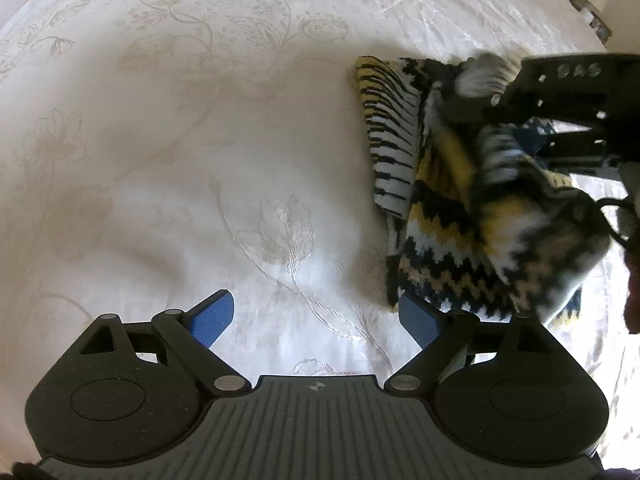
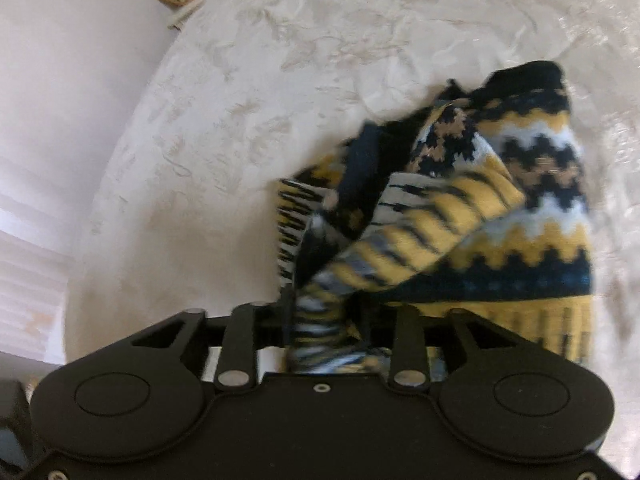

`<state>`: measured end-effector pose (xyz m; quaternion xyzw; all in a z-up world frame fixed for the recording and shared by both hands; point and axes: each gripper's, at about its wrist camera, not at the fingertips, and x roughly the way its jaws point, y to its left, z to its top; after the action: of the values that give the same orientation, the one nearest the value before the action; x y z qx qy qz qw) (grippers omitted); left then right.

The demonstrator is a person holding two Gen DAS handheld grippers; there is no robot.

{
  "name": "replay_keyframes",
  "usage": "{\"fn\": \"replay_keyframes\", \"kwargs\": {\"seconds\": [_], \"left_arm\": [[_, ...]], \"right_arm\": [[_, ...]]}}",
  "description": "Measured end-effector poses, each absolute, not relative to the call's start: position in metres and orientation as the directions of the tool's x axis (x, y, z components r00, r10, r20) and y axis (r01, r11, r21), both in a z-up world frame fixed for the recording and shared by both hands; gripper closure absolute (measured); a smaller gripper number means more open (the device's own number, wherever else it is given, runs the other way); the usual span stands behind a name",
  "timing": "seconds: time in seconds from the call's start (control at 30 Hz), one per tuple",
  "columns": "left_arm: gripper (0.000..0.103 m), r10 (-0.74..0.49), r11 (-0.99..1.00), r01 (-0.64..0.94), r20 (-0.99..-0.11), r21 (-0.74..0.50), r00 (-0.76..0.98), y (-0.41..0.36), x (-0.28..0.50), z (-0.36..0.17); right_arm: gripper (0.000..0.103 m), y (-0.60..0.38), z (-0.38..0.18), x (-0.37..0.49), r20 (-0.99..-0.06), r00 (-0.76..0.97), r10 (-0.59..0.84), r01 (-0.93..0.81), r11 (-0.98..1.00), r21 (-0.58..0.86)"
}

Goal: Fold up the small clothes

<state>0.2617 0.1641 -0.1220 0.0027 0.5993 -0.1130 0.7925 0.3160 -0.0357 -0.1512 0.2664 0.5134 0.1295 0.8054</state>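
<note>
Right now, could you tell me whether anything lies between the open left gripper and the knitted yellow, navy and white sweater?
Nothing visible does. The left gripper faces bare cream embroidered bedspread, with the knitted yellow, navy and white sweater beside its right finger.

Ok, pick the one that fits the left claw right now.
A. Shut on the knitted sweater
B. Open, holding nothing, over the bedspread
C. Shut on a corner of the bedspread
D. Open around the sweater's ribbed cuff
B: the left claw has its blue pads spread wide with only the floral bedspread between them, while the right claw is the one clamped on the knitted sweater.
</note>
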Motion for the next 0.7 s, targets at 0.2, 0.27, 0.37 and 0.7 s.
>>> {"fn": "replay_keyframes", "kwargs": {"seconds": [0.2,0.27,0.37,0.7], "left_arm": [[0.013,-0.182,0.974,0.181,-0.943,-0.135,0.278,0.169,0.265,-0.112],[0.013,-0.187,0.973,0.185,-0.939,-0.137,0.288,0.17,0.267,-0.107],[0.013,-0.197,0.969,0.203,-0.931,-0.138,0.308,0.166,0.274,-0.098],[0.013,-0.339,0.935,0.215,-0.891,-0.283,0.301,0.122,0.323,-0.093]], "right_arm": [[0.054,-0.059,-0.131,0.306,-0.664,0.532,0.526,0.027,0.773,0.634],[0.054,-0.07,-0.127,0.298,-0.661,0.552,0.508,0.037,0.777,0.628],[0.052,-0.087,-0.125,0.285,-0.679,0.562,0.472,0.052,0.799,0.599],[0.042,-0.101,-0.14,0.231,-0.738,0.529,0.418,0.068,0.847,0.528]]}}
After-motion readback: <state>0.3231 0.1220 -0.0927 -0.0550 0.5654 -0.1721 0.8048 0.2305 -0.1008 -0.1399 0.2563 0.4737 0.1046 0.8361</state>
